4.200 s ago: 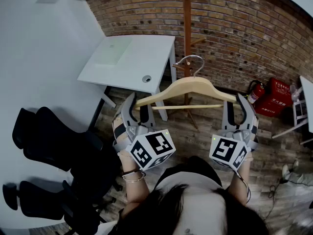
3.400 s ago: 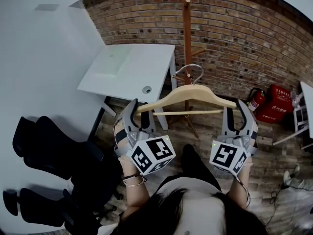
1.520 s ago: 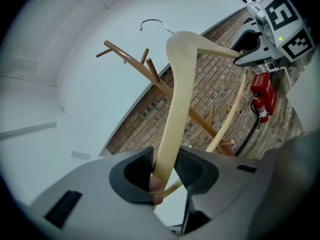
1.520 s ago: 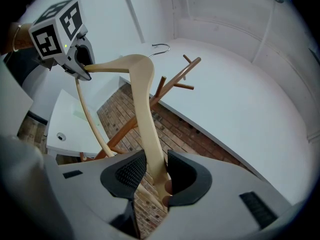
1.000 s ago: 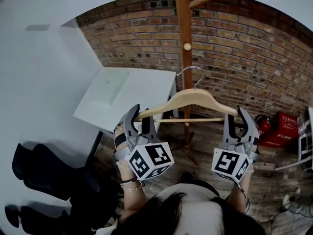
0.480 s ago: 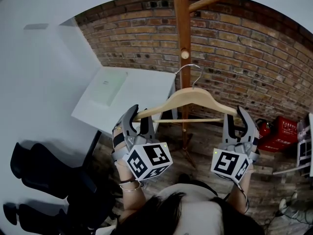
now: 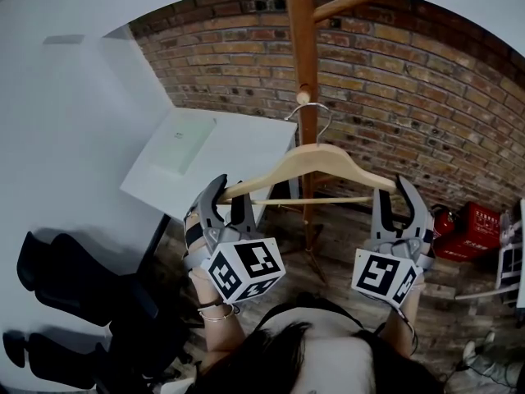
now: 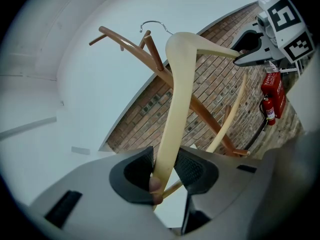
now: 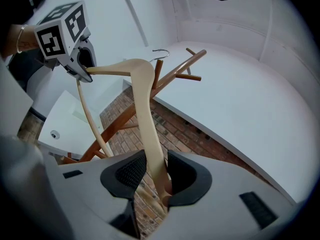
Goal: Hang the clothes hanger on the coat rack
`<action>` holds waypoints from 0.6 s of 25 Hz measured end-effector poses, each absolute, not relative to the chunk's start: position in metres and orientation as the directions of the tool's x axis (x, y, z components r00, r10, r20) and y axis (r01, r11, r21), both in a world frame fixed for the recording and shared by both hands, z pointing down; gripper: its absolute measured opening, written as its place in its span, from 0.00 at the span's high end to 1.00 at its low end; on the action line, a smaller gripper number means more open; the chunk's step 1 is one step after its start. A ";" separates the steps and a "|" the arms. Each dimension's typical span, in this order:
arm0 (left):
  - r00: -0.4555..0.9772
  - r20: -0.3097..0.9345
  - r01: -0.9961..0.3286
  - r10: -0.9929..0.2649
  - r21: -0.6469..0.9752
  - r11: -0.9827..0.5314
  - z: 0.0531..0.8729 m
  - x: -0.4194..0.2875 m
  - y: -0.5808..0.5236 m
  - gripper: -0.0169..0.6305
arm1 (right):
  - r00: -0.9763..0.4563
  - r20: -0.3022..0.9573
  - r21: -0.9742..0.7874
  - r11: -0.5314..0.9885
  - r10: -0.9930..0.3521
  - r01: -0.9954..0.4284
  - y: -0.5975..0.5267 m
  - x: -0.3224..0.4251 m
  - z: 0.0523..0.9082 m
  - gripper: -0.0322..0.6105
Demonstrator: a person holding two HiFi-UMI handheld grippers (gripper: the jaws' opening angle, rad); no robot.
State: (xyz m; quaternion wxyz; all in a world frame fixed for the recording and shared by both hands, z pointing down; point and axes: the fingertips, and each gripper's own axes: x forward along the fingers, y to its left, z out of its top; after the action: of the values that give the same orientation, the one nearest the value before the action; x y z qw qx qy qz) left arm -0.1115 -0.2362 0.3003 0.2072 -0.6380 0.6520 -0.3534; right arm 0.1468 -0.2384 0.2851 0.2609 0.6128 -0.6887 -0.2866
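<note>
A pale wooden clothes hanger (image 7: 316, 156) with a metal hook (image 7: 310, 113) is held level, one gripper at each end. My left gripper (image 7: 228, 194) is shut on its left arm tip, and my right gripper (image 7: 399, 194) is shut on its right arm tip. The brown wooden coat rack (image 7: 302, 39) stands just behind the hanger, with a peg (image 7: 349, 5) slanting up to the right. In the head view the hook overlaps the pole, just under a small knob (image 7: 303, 97). The left gripper view has the hanger (image 8: 177, 84) between the pads of my left gripper (image 8: 167, 171). The right gripper view has the hanger (image 9: 145, 94) clamped in my right gripper (image 9: 155, 176).
A white desk (image 7: 205, 158) stands to the left of the rack against the brick wall (image 7: 426, 89). Black chairs (image 7: 74, 277) sit at the lower left. Red fire extinguisher gear (image 7: 472, 228) lies on the floor at the right.
Both grippers and the hanger have drawn closer to the coat rack. The hook has shifted left, from beside the pole to in front of it. Both grips are unchanged.
</note>
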 end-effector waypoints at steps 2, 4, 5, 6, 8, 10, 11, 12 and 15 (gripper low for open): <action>-0.105 0.182 -0.688 -0.978 -0.723 -0.061 0.301 -0.111 -0.236 0.78 | -0.119 0.007 0.716 0.088 -0.993 -0.693 -0.240 0.147 0.284 0.73; -0.106 0.183 -0.690 -0.977 -0.721 -0.060 0.300 -0.110 -0.237 0.78 | -0.124 0.005 0.715 0.090 -0.992 -0.693 -0.241 0.148 0.283 0.73; -0.107 0.183 -0.690 -0.977 -0.721 -0.059 0.300 -0.110 -0.237 0.78 | -0.126 0.006 0.716 0.092 -0.992 -0.692 -0.242 0.148 0.283 0.73; -0.108 0.184 -0.691 -0.977 -0.721 -0.059 0.300 -0.110 -0.238 0.78 | -0.127 0.007 0.716 0.094 -0.992 -0.692 -0.243 0.148 0.283 0.73; -0.110 0.187 -0.691 -0.976 -0.720 -0.060 0.300 -0.111 -0.239 0.78 | -0.128 0.009 0.716 0.095 -0.992 -0.692 -0.245 0.147 0.284 0.73; -0.110 0.191 -0.693 -0.975 -0.718 -0.062 0.301 -0.113 -0.241 0.78 | -0.130 0.007 0.717 0.096 -0.992 -0.691 -0.247 0.145 0.284 0.73; -0.109 0.193 -0.695 -0.975 -0.716 -0.064 0.301 -0.113 -0.242 0.78 | -0.132 0.008 0.718 0.098 -0.991 -0.689 -0.247 0.144 0.284 0.73; -0.108 0.194 -0.696 -0.975 -0.715 -0.065 0.301 -0.114 -0.243 0.78 | -0.133 0.009 0.719 0.099 -0.991 -0.688 -0.249 0.144 0.284 0.73; -0.103 0.197 -0.696 -0.975 -0.715 -0.071 0.301 -0.116 -0.248 0.78 | -0.124 0.007 0.717 0.091 -0.992 -0.692 -0.252 0.142 0.284 0.73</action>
State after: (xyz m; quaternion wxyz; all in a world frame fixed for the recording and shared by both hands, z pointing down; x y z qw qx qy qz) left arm -0.1163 -0.2480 0.3011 0.1971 -0.6401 0.6525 -0.3545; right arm 0.1418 -0.2522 0.2837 0.2596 0.6087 -0.6916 -0.2896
